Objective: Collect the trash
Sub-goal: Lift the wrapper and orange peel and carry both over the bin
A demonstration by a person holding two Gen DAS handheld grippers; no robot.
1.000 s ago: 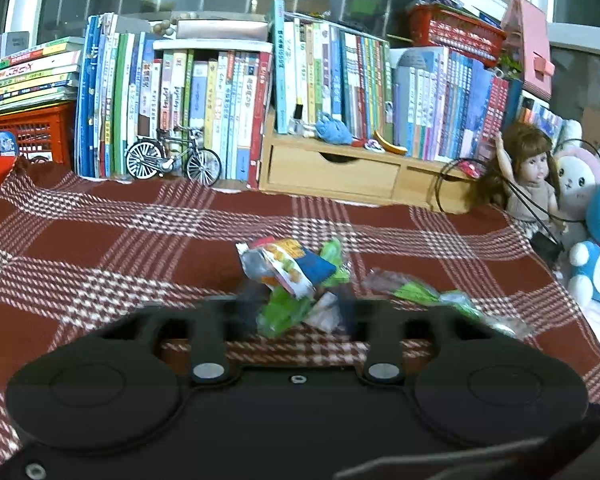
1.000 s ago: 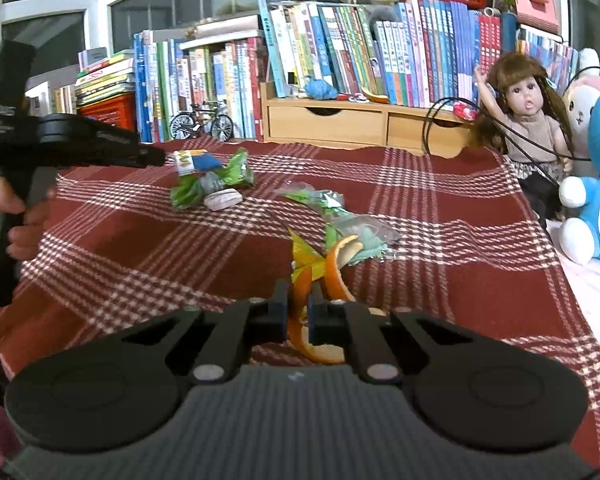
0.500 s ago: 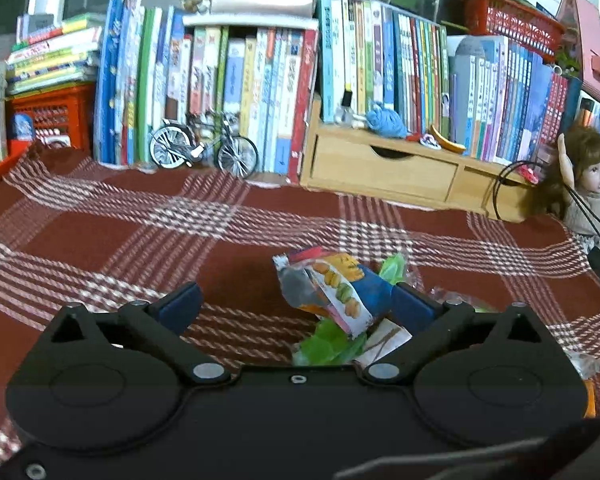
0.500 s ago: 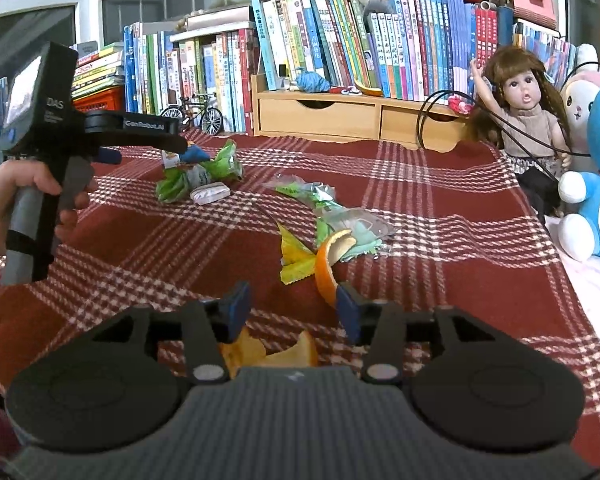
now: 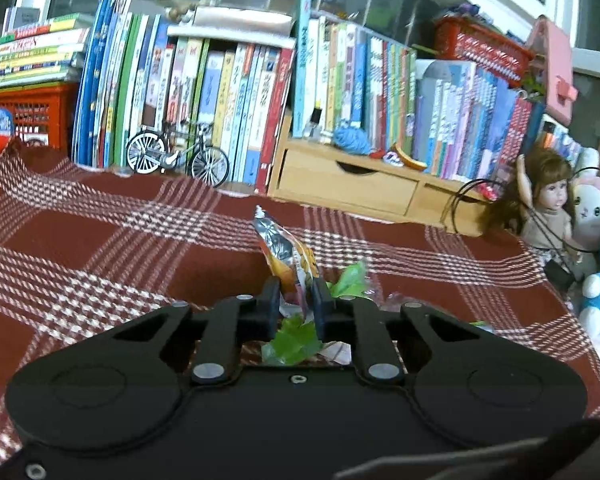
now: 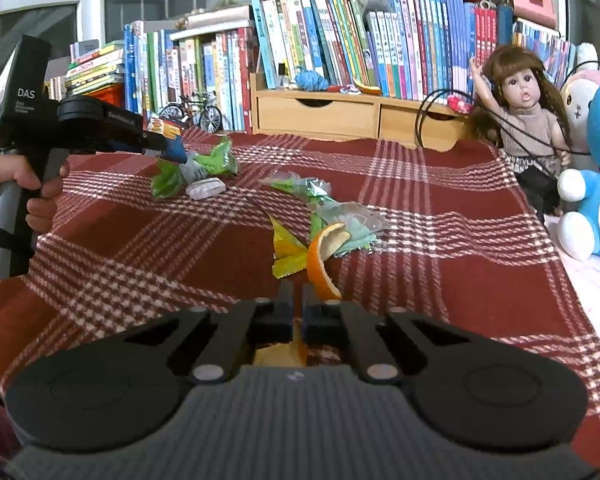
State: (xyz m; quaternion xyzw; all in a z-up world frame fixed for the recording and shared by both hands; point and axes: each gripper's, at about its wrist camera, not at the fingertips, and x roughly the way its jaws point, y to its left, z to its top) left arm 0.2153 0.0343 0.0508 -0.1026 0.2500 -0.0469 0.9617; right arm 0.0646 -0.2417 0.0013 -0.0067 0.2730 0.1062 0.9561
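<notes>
In the left wrist view my left gripper (image 5: 295, 296) is shut on a crumpled orange and silver snack packet (image 5: 288, 254), which sticks up between the fingers. Green wrappers (image 5: 296, 340) lie under it on the red plaid cloth (image 5: 100, 248). The right wrist view shows the left gripper (image 6: 160, 146) held by a hand, with the snack packet (image 6: 166, 128) above the green wrappers (image 6: 204, 164). My right gripper (image 6: 298, 300) is shut on a curl of orange peel (image 6: 320, 260). A yellow wrapper (image 6: 286, 248) and clear wrappers (image 6: 340, 216) lie just beyond it.
Rows of books (image 5: 240, 92), a wooden drawer box (image 5: 348, 188) and a model bicycle (image 5: 176, 156) line the back edge. A doll (image 6: 528, 120) and plush toys (image 6: 596, 184) crowd the right side. A red basket (image 5: 28, 116) stands far left.
Both grippers opened half a second ago and have shut again. The left one now holds the snack packet raised off the green wrappers. The right one has shut on the orange peel.
</notes>
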